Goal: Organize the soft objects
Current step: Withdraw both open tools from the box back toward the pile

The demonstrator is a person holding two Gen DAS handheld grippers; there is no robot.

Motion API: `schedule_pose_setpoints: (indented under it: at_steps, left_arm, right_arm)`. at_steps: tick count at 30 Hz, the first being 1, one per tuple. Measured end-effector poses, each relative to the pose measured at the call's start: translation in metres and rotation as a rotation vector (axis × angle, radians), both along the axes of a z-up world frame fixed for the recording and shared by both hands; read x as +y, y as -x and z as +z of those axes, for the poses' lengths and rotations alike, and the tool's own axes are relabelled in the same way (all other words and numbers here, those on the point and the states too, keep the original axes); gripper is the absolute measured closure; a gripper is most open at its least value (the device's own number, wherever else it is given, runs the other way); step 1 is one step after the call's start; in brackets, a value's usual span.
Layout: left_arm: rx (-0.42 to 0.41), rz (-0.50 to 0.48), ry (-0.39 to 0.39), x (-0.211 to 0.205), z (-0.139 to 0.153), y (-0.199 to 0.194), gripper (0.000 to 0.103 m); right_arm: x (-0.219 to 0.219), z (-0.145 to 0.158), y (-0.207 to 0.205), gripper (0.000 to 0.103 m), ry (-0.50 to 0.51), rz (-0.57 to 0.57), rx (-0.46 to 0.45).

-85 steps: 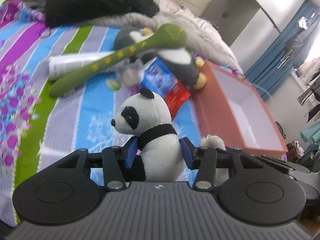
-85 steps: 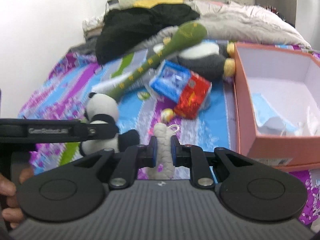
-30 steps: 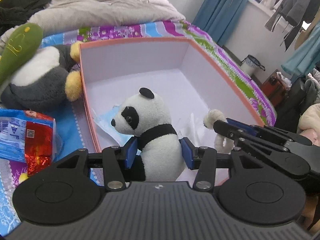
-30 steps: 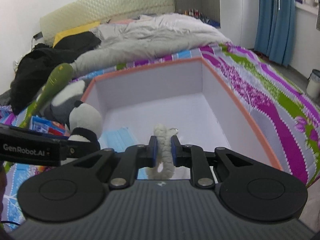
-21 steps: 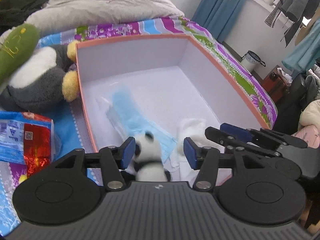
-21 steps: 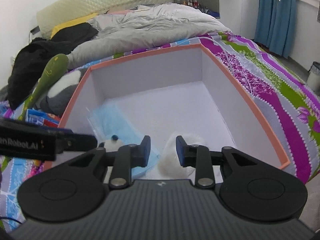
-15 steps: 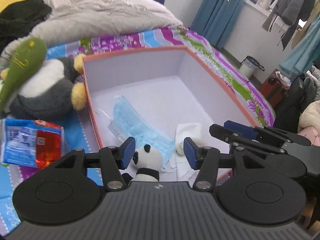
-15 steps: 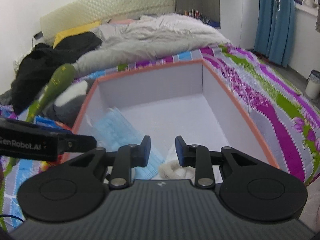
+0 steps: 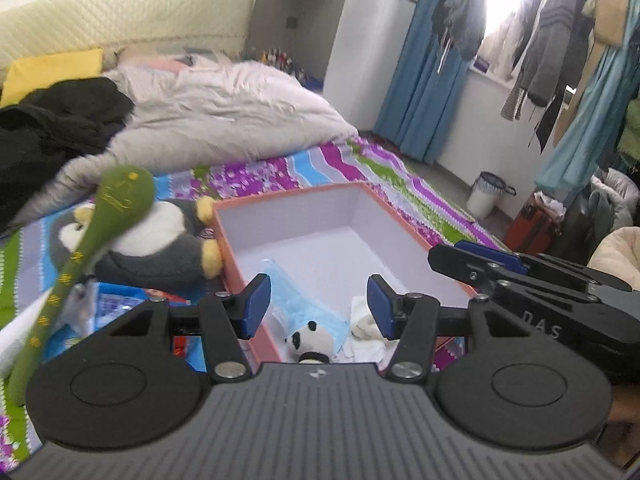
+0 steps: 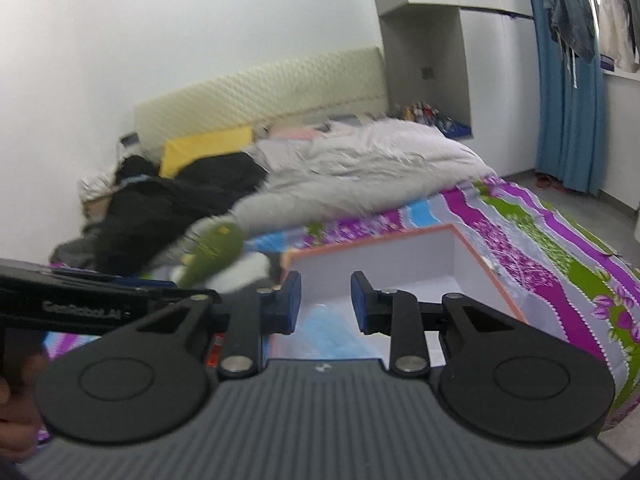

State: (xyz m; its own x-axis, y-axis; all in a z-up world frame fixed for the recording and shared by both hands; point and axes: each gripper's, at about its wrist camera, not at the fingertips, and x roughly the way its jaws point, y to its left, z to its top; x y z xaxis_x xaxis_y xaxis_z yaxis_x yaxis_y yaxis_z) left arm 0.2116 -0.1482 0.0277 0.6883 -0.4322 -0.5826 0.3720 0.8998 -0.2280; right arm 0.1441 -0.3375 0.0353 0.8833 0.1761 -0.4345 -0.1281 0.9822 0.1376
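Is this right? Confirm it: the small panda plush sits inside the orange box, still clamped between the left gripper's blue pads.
Not clamped. In the left wrist view the left gripper is open and empty; the small panda plush sits free inside the orange box.

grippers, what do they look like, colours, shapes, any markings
Both are matte black plastic. The left gripper and right gripper each have two angled black fingers tipped with blue pads, silver screws at the pivots, two round black discs behind them and a ribbed grey body with a small white logo. Side on, the left gripper shows pale lettering, blurred, and the right gripper shows the letters DAS.
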Motion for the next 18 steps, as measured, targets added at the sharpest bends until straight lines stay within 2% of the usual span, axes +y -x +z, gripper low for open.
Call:
schedule_pose_setpoints:
  at_steps: [6,10,18]
  left_arm:
    - [-0.034,0.046,-0.011,0.038,0.017,0.053,0.043]
    - [-0.046,0.104,-0.014,0.070,0.023,0.084,0.044]
    - [0.005,0.194,-0.010,0.114,0.008,0.137,0.043]
  right_arm:
    - [0.022,0.013,0.030,0.072,-0.035,0.039,-0.001]
    - [0.036,0.017,0.048,0.072,-0.018,0.076,-0.022]
    - [0.069,-0.006,0.067,0.072,-0.043,0.171,0.043]
